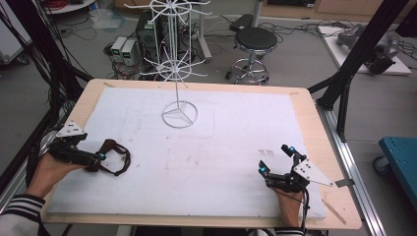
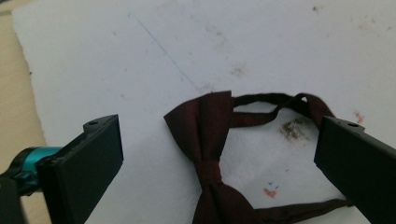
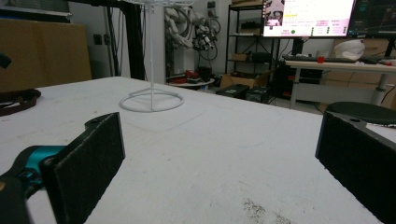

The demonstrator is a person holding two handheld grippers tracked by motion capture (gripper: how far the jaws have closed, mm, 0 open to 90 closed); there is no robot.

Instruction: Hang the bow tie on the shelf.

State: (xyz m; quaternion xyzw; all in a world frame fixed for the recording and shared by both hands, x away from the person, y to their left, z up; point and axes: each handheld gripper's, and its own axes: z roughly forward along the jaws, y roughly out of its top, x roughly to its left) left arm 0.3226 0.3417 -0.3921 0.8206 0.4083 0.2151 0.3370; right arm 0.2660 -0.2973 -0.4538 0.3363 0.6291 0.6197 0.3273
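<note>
The dark maroon fabric bow tie [image 2: 211, 154] with its thin strap of the same maroon lies between the wide-apart matte black jaws of the left hand-held gripper [image 2: 219, 154], which carries a teal fitting and a pale grey plate. Beneath it the white foam sheet [image 1: 221, 147] is smudged with grey, orange and blue marks, and the light wooden desk [image 1: 305, 98] frames it in tan. The right hand-held gripper [image 1: 276, 158] is black with small blue lights. Ahead of it stands a white wire display stand [image 1: 176, 59]. Both sleeves are striped black and white.
</note>
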